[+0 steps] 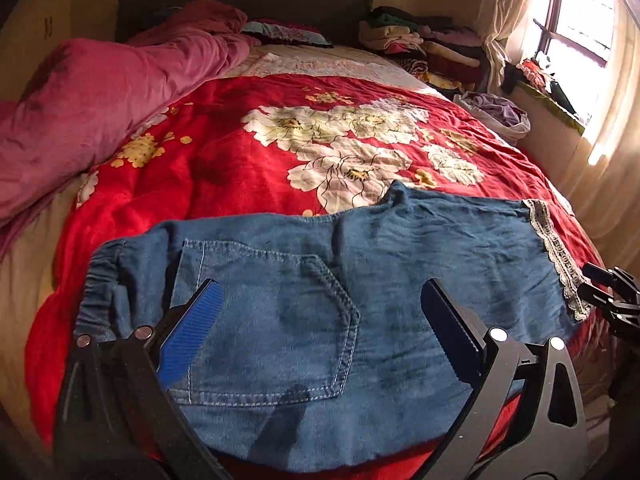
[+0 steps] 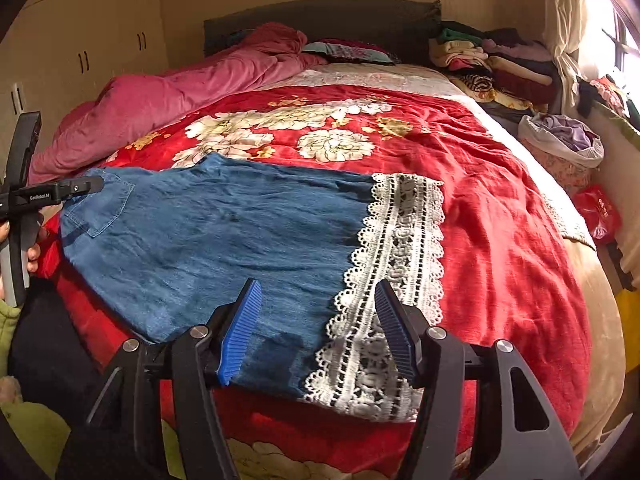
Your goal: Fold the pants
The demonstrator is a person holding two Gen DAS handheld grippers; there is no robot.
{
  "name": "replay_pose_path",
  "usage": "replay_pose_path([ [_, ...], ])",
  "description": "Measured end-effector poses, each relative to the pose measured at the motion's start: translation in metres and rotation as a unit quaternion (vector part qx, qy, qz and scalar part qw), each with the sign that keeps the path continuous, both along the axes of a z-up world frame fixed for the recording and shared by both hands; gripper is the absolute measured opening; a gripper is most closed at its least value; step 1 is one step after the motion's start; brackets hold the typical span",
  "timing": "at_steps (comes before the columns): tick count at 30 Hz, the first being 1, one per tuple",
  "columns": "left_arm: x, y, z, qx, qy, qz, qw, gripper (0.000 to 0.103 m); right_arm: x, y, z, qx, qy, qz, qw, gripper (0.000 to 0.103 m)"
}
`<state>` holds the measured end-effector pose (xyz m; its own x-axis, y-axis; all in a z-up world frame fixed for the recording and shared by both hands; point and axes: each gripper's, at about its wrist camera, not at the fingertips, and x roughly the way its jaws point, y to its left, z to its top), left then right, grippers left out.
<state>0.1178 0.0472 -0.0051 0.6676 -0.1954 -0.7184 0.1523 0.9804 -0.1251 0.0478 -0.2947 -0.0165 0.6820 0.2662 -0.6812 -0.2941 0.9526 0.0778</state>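
Blue denim pants [image 1: 320, 300] lie folded flat on the red flowered bedspread [image 1: 248, 168], back pocket [image 1: 272, 320] up and waistband to the left. My left gripper [image 1: 320, 286] hovers over the pocket, jaws wide open, nothing between the blue pads. In the right wrist view the pants [image 2: 220, 232] end in a white lace hem [image 2: 400, 264]. My right gripper [image 2: 316, 284] stands open above the hem's near corner, pads off the cloth. A hand [image 2: 34, 256] shows at the left edge, holding the left tool.
A pink quilt [image 1: 100, 100] is bunched along the bed's left side. Stacked folded clothes [image 2: 500, 64] sit at the head on the right. A white bag of purple cloth [image 2: 564, 140] and a window with curtains [image 1: 580, 40] lie to the right. A wardrobe [image 2: 80, 40] stands at left.
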Motion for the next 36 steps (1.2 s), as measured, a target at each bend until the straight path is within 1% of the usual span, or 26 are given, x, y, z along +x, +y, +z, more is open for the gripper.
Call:
replay_pose_path([
  [2,-0.002,0.0,-0.006,-0.001,0.009,0.002,1.0,0.094,0.001,0.009,-0.001,0.003,0.01,0.007,1.0,0.058],
  [5,-0.002,-0.004,-0.014,0.021,0.019,0.012,0.9995,0.094,-0.001,0.021,-0.002,0.004,0.014,0.015,1.0,0.067],
  [8,0.001,-0.006,-0.027,0.054,0.044,0.028,0.9972,0.094,-0.003,0.028,-0.007,-0.015,0.023,0.014,1.0,0.067],
  [10,0.005,-0.001,-0.042,0.071,0.073,0.039,0.9941,0.094,0.0,0.021,-0.018,-0.022,0.051,0.007,0.998,0.067],
  [11,0.006,0.001,-0.047,0.066,0.08,0.035,0.994,0.094,0.002,0.014,-0.028,-0.026,0.075,-0.004,0.997,0.067],
  [12,0.006,0.004,-0.048,0.057,0.077,0.032,0.9949,0.094,0.004,0.003,-0.036,-0.02,0.089,-0.015,0.996,0.066],
  [13,0.006,0.006,-0.048,0.052,0.075,0.031,0.9953,0.094,0.003,-0.008,-0.041,-0.003,0.092,-0.018,0.996,0.063],
  [14,0.006,0.008,-0.048,0.048,0.076,0.028,0.9956,0.094,0.002,-0.015,-0.043,0.013,0.092,-0.019,0.995,0.057],
  [16,0.008,0.011,-0.051,0.041,0.079,0.026,0.9957,0.094,-0.001,-0.021,-0.043,0.027,0.09,-0.022,0.995,0.056],
  [18,0.009,0.01,-0.053,0.044,0.08,0.026,0.9955,0.094,-0.001,-0.018,-0.044,0.015,0.087,-0.022,0.996,0.056],
  [20,0.008,0.008,-0.052,0.05,0.076,0.027,0.9955,0.094,-0.003,-0.013,-0.045,0.005,0.082,-0.022,0.996,0.058],
  [22,0.008,0.008,-0.052,0.047,0.075,0.026,0.9957,0.094,-0.004,-0.012,-0.041,0.007,0.081,-0.023,0.996,0.058],
  [25,0.006,0.011,-0.048,0.028,0.067,0.027,0.997,0.094,-0.007,-0.021,-0.024,0.035,0.076,-0.019,0.996,0.058],
  [27,0.005,0.012,-0.046,0.023,0.062,0.03,0.9974,0.094,-0.012,-0.029,-0.013,0.036,0.064,-0.029,0.997,0.059],
  [28,0.005,0.011,-0.044,0.023,0.059,0.031,0.9975,0.094,-0.015,-0.034,-0.008,0.033,0.058,-0.036,0.997,0.062],
  [29,0.003,0.011,-0.042,0.023,0.055,0.034,0.9976,0.094,-0.018,-0.039,-0.005,0.032,0.055,-0.045,0.997,0.071],
  [32,-0.005,0.009,-0.031,0.022,0.043,0.042,0.998,0.094,-0.027,-0.051,-0.001,0.034,0.053,-0.062,0.996,0.072],
  [36,-0.019,0.001,-0.018,0.004,0.037,0.036,0.9987,0.094,-0.034,-0.057,-0.001,0.039,0.049,-0.07,0.996,0.072],
])
